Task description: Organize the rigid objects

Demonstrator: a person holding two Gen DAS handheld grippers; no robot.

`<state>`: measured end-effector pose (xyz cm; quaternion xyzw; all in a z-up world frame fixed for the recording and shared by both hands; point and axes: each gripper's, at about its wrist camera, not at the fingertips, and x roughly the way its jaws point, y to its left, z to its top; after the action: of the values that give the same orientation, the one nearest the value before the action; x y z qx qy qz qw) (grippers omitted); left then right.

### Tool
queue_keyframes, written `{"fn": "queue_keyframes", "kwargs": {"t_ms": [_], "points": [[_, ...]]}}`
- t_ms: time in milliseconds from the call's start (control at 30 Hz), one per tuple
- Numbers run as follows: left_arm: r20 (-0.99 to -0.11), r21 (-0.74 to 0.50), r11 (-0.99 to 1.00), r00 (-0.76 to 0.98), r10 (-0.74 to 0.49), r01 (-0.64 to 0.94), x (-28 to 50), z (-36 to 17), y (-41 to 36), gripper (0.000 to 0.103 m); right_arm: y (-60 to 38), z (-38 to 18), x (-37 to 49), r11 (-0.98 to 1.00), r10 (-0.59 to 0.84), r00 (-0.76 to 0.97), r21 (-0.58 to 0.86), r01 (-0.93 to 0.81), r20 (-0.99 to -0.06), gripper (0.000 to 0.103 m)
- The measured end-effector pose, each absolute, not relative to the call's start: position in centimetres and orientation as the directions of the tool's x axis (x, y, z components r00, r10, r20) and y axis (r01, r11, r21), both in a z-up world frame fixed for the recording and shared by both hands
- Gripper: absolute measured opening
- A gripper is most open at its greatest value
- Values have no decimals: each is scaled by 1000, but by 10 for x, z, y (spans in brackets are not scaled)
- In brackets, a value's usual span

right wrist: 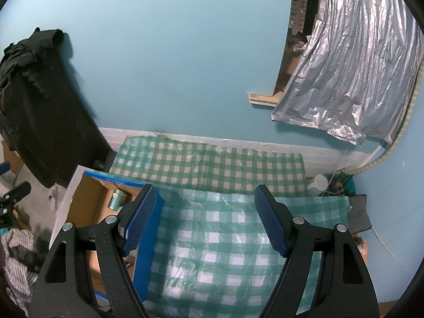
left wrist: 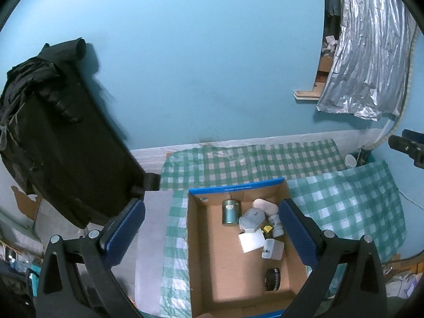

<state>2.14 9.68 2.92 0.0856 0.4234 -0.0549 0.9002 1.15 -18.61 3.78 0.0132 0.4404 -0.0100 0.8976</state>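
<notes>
A cardboard box point(left wrist: 201, 251) with a blue rim sits on a green checked cloth. Inside lie a metal can point(left wrist: 230, 212), a grey octagonal lid point(left wrist: 251, 218), a white square block point(left wrist: 251, 241), a clear plastic box point(left wrist: 273, 249), a small white bottle point(left wrist: 275, 224), a pale oval piece point(left wrist: 265, 205) and a black round cap point(left wrist: 273, 279). My left gripper point(left wrist: 212, 235) is open and empty above the box. My right gripper point(right wrist: 205, 222) is open and empty over the cloth, right of the box point(right wrist: 87, 198); the can point(right wrist: 118, 198) shows there.
A black suitcase point(left wrist: 61, 137) leans on the blue wall at the left. A silver foil sheet point(left wrist: 365, 53) hangs at the upper right. A white cup point(right wrist: 319, 182) stands by the wall at the right. The checked cloth point(right wrist: 212, 243) covers the surface.
</notes>
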Motion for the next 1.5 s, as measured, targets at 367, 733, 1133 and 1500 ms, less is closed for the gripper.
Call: {"fn": "queue_keyframes", "kwargs": {"t_ms": [367,733,1133,1500], "points": [[-750,131,975,661,-20,178,5,38,76,102,-192,46,6,1000,3,620,13,12,-784,76],[-760,148,970,649,-14,194,8,34,63,102,-195,43,9,1000,8,611,20,13,-791,76],[-764,173,963,645,-2,208,15,34,57,102,-196,35,15,999,18,599,30,11,-800,76],[-763,170,964,646,-1,203,16,34,58,102,-192,33,23,1000,27,596,29,-7,-803,76]]}}
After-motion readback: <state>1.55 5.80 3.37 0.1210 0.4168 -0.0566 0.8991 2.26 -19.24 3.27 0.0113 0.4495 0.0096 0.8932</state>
